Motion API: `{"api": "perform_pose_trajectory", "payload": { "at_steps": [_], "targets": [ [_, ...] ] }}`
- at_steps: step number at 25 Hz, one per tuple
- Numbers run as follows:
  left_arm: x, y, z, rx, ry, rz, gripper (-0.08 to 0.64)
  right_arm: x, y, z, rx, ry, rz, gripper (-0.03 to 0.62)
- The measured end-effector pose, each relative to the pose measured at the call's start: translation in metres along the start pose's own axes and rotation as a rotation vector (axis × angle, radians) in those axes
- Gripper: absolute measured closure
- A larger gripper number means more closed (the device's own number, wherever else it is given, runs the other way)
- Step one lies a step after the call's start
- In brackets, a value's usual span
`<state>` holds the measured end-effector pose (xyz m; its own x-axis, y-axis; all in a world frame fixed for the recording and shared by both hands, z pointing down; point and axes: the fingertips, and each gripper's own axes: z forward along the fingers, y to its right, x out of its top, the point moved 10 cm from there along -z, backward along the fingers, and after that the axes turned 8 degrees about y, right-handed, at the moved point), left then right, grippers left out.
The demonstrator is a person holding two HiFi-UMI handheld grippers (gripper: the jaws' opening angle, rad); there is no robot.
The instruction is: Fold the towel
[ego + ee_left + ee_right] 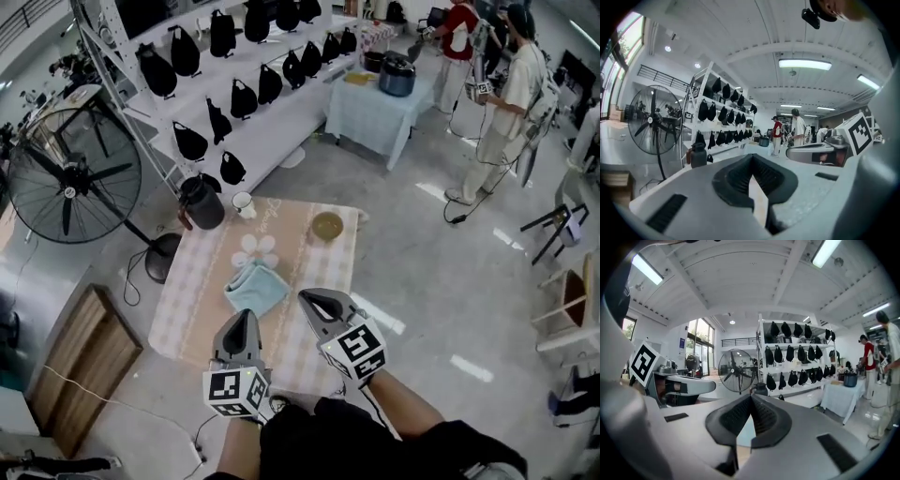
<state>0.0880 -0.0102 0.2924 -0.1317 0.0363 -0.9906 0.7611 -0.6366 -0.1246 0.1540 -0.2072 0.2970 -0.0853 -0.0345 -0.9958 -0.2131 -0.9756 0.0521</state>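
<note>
At the centre of the head view, on the table (187,300) with its checked cloth, the towel (255,287) lies as a small pale blue bundle, its layers doubled over and a little askew. It looks light, soft and limp. It should sag from any single grip and slide easily over the cloth, so the best hold is likely a pinch at a corner or along a free edge, catching every layer at once. It is neither fragile nor slippery.

At the lower middle of the frame, the left gripper (242,319) and the right gripper (317,305) hang above the near edge of the table, apart from the towel. In each gripper view the fingers are pressed together with nothing between them.

Toward the upper part of the table stand a dark lidded jug (202,202), a white cup (243,202) just beside it, and a small brownish bowl (327,226) further right. I cannot tell whether any of them holds anything. At the upper right, a pot (397,75) sits on a second, blue-draped table, its contents hidden.
</note>
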Motion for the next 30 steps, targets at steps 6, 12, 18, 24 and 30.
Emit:
{"api": "perform_pose_trajectory", "payload": {
  "at_steps": [6, 12, 18, 24, 30],
  "targets": [
    [0.051, -0.009, -0.024, -0.032, 0.109, 0.08, 0.555, 0.049, -0.027, -0.009, -0.068, 0.096, -0.062, 0.591],
    [0.069, -0.024, -0.028, -0.042, 0.187, 0.067, 0.555, 0.064, -0.044, -0.008, -0.114, 0.141, -0.105, 0.591],
    [0.072, -0.028, -0.032, -0.066, 0.211, 0.072, 0.555, 0.068, -0.051, -0.013, -0.148, 0.144, -0.129, 0.591],
    [0.07, -0.027, -0.034, -0.08, 0.204, 0.067, 0.555, 0.071, -0.055, -0.014, -0.152, 0.157, -0.14, 0.591],
    [0.061, -0.029, -0.036, -0.103, 0.176, 0.052, 0.555, 0.072, -0.058, -0.016, -0.166, 0.145, -0.143, 0.592]
  ]
}}
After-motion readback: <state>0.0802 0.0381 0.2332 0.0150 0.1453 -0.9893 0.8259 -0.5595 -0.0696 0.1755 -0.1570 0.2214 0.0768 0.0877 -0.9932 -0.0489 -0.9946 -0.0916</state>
